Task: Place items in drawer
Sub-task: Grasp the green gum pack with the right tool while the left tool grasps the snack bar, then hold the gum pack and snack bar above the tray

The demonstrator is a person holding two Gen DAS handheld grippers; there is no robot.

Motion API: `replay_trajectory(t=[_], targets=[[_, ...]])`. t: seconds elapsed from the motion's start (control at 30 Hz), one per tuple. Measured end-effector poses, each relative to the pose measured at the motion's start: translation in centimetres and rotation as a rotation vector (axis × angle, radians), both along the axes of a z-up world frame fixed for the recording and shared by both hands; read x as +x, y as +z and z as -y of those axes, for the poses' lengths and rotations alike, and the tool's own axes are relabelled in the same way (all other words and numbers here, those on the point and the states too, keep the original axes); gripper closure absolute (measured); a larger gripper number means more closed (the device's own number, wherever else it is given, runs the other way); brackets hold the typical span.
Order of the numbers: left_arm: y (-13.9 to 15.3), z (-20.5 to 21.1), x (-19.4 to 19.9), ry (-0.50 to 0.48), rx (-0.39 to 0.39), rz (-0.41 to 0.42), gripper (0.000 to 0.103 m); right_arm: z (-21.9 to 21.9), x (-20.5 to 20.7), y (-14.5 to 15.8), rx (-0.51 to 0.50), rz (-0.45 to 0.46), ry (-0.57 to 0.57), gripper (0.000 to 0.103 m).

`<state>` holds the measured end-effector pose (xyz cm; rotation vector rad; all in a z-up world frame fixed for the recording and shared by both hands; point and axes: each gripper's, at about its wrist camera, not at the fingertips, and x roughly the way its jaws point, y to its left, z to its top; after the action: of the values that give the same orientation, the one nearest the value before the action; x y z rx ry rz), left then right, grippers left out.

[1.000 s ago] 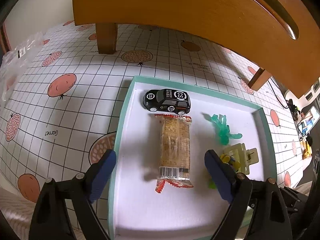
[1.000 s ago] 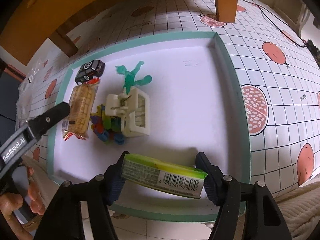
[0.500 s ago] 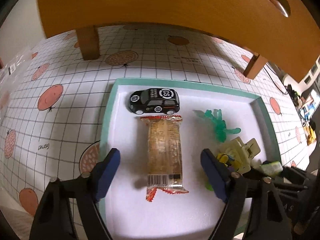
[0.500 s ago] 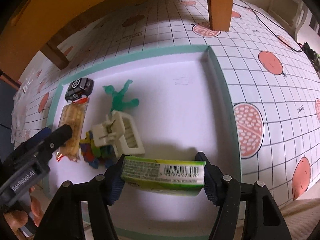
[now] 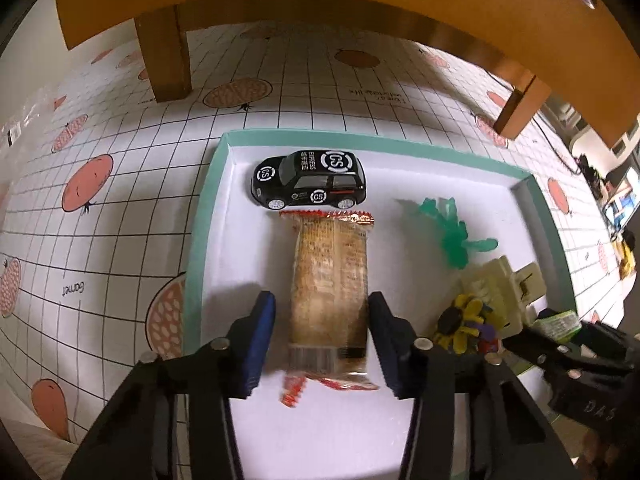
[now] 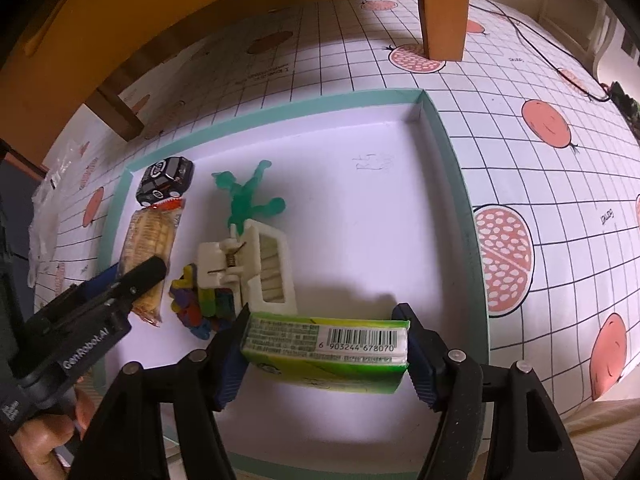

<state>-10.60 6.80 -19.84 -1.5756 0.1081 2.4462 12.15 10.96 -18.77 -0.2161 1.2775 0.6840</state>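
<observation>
A white drawer tray with a teal rim (image 5: 200,232) (image 6: 452,168) lies on a gridded fruit-print mat. It holds a black toy car (image 5: 310,178), a cracker packet (image 5: 330,276), a green figure (image 5: 452,236), a cream clip (image 5: 500,292) and coloured pieces (image 5: 466,324). My left gripper (image 5: 322,336) is open and straddles the packet's near end, with a small gap on the left side. My right gripper (image 6: 324,344) is shut on a green box (image 6: 332,348), held just above the tray's near right floor, beside the clip (image 6: 256,268).
Orange wooden furniture overhangs the far side, with legs (image 5: 164,60) (image 6: 444,8) standing on the mat. A black cable (image 6: 552,52) runs at far right. A clear plastic bag (image 6: 48,208) lies left of the tray. A hand (image 6: 44,436) holds the left gripper.
My left gripper dropped towards the cracker packet and its jaws narrowed around it. My right gripper carried the green box further over the tray and levelled it.
</observation>
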Motion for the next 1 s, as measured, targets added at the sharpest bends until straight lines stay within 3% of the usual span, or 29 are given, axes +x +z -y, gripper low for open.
replay_trajectory(t=[0.2,1.0], targets=[[0.0,0.0,0.4,-0.017,-0.024,-0.008,0.066,0.3,-0.2,0.1,0.01,-0.021,0.007,0.032],[-0.3,-0.4,0.8,-0.019,-0.032,-0.002,0.066,1.2,-1.5,0.5,0.034,-0.026,0.046,0.034]])
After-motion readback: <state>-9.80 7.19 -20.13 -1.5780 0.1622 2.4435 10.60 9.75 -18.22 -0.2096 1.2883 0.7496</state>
